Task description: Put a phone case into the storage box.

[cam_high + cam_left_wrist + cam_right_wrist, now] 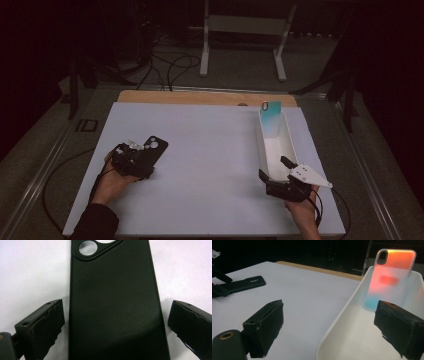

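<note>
Left gripper spread wide around matte black phone case, right gripper wide astride glossy, perhaps plastic, white tray's rim

Open tool astride white tray rim, gradient phone case inside

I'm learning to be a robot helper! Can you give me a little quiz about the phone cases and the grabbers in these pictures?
1. True or false: the left gripper has its jaws shut tight on the black phone case.
2. Where does the colourful phone case stand? A) flat on the white table B) upright in the white tray C) in the right gripper
3. Which jaw of the right gripper is over the white tray: near or far from the black case?

Key
1. False: the jaws are open, either side of the case.
2. B, leaning on the far end wall.
3. The far one.
</note>
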Motion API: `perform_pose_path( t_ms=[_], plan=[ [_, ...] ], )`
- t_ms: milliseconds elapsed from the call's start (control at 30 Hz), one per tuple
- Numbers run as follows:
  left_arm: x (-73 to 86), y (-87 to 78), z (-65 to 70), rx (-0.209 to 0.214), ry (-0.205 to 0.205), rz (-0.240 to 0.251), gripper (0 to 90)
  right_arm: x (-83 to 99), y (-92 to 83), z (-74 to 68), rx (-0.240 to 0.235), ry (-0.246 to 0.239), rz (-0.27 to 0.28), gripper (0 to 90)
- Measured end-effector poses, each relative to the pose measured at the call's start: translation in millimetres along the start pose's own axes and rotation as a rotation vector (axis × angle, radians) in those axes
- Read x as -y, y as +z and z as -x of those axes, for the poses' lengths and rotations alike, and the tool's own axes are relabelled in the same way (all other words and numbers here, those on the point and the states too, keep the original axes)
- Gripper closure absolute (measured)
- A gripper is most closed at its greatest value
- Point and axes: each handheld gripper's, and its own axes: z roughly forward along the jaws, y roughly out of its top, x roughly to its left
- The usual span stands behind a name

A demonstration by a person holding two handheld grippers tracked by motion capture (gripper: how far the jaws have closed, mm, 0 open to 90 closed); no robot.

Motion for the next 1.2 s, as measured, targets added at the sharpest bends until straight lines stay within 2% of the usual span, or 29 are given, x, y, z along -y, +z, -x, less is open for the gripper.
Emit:
perform_pose_path(
  t_ms=[167,300,667,900,1200],
  plan=[
    [-0.9,-1.0,-0.2,0.01,-0.003,-0.014,5.2,-0.2,-0.2,-0.3,0.0,0.001,0.002,8.9],
    [-1.4,-3.2,-1.8,0.009,-0.013,-0.02,11.4,-0.2,-0.1,-0.5,-0.001,0.0,0.001,8.9],
    [-2.3,-3.8,-1.8,0.0,-0.03,-0.02,14.4,-0.9,-0.4,-1.3,-0.006,-0.004,0.003,8.9],
    [-0.6,-4.7,-1.4,-0.005,-0.06,0.019,16.0,-1.0,-0.1,-0.9,-0.008,-0.003,0.0,8.9],
    [0.2,-7.4,4.3,-0.022,-0.062,0.059,15.8,-2.7,0.9,0.4,-0.014,-0.002,-0.003,8.9]
  ],
)
